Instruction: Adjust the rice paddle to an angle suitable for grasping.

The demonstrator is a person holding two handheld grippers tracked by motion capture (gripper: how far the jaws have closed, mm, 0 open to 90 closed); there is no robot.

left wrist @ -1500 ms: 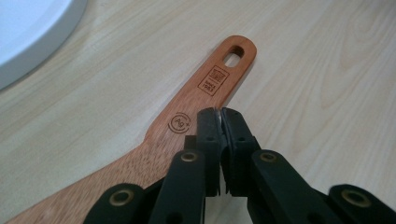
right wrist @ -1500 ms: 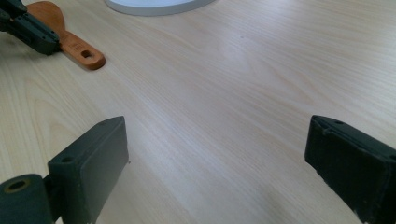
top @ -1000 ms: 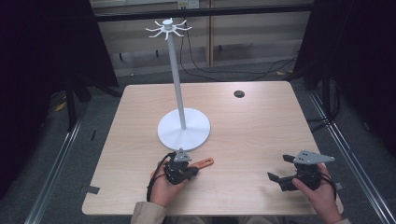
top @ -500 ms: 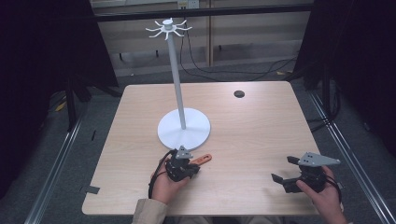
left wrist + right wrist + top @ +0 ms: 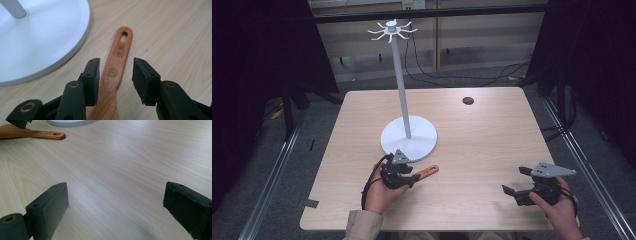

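— High view is showing my left gripper (image 5: 409, 179) opening just now; the wooden spatula (image 5: 115, 65) is lying between the jaws, unpressed, on the table (image 5: 482, 135) beside the stand base (image 5: 409, 139).
— So I am letting it go?
— I am thinking yes; the right gripper (image 5: 516, 181) is waiting wide open, holding nothing.

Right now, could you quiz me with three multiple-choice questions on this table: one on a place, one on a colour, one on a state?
1. Where does the wooden spatula lie?
A. on the stand's base
B. on the table beside the base
C. hung from the hooks

2. What colour is the stand?
A. white
B. red
C. black

3. How does the left gripper stand?
A. clamped on the pole
B. fingers apart around the handle
C. holding a cup

Answers: 1 B, it lies flat on the wood; 2 A, pole and base are white; 3 B, gaps show beside the handle, the fingers having just been opening.
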